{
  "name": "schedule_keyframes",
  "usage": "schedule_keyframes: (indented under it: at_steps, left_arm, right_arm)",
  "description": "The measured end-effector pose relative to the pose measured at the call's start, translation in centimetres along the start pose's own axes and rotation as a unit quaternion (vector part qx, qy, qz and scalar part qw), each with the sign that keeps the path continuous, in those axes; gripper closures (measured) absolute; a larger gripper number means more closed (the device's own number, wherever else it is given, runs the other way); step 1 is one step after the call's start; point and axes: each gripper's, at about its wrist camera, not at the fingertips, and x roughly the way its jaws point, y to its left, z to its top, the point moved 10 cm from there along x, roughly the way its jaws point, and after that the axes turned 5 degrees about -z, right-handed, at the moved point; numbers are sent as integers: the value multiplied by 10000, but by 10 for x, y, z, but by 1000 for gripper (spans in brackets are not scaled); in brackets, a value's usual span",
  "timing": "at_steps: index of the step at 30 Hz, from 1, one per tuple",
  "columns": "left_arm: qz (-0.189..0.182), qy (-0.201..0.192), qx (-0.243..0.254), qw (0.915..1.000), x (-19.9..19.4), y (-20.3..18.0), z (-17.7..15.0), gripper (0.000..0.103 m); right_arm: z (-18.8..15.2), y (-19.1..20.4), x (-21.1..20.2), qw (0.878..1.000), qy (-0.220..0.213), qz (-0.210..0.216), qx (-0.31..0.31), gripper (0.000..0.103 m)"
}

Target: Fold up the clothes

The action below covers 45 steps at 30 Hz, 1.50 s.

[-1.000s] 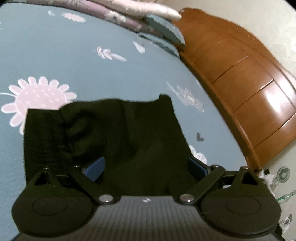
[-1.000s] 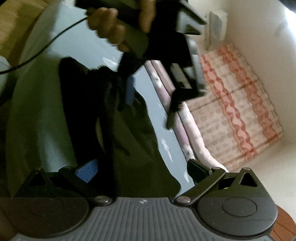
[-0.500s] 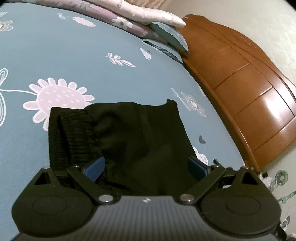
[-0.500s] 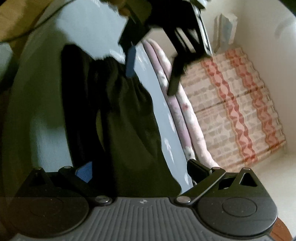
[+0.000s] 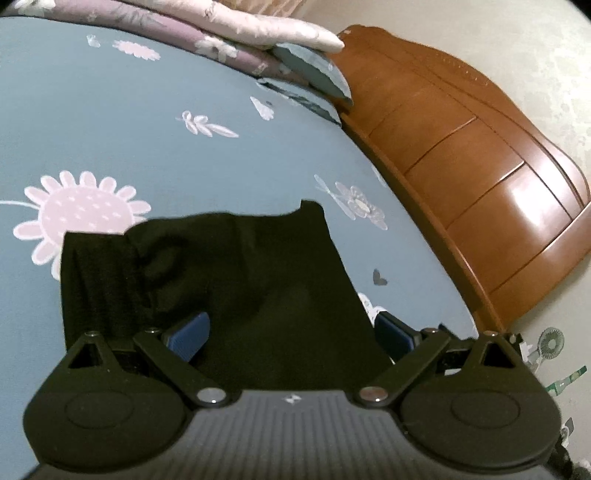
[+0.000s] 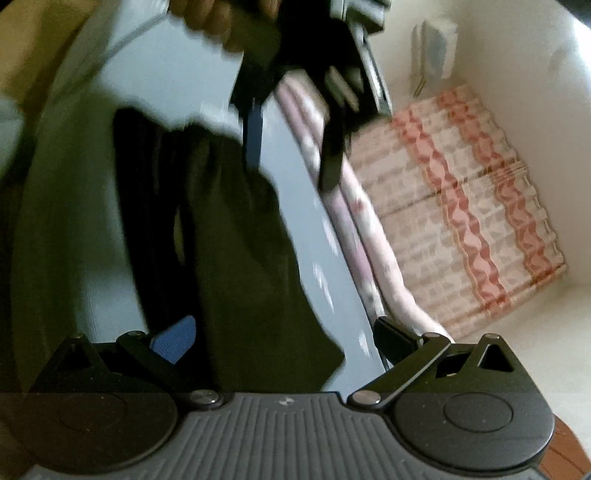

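Note:
A black garment (image 5: 221, 273), with a ribbed waistband at its left edge, lies spread on the blue flowered bedsheet (image 5: 147, 122). My left gripper (image 5: 290, 332) is open just over its near part, and the cloth runs between the two wide-set blue pads (image 5: 188, 332). In the right wrist view the same garment (image 6: 240, 258) stretches away from my right gripper (image 6: 284, 338), which is open with the dark cloth between its fingers. Blurred at the far end of the garment is the left gripper (image 6: 291, 147), held by a hand (image 6: 221, 22).
A wooden headboard (image 5: 461, 155) borders the bed on the right. Folded pink and purple quilts (image 5: 240, 33) and a blue pillow (image 5: 314, 70) lie at the far edge. A red-and-cream patterned cover (image 6: 461, 203) lies beyond the quilts. A small fan (image 5: 550, 341) stands on the floor.
The left gripper has shifted a little over the garment's far end, with motion blur in the right wrist view. Both grippers stay open and the garment stays on the sheet.

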Motion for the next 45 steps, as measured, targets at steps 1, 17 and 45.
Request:
schedule_keyframes:
  at_steps: [1, 17, 45]
  left_arm:
    - [17, -23, 0, 10000, -3, 1, 1, 7]
    - [232, -356, -204, 9989, -42, 25, 6, 6]
    - [-20, 167, -57, 9998, 8, 7, -9, 6]
  right_arm:
    - [10, 1, 2, 9999, -127, 7, 6, 0]
    - [69, 51, 53, 9975, -184, 687, -33, 0]
    - [-118, -21, 10, 9775, 1998, -446, 503, 0]
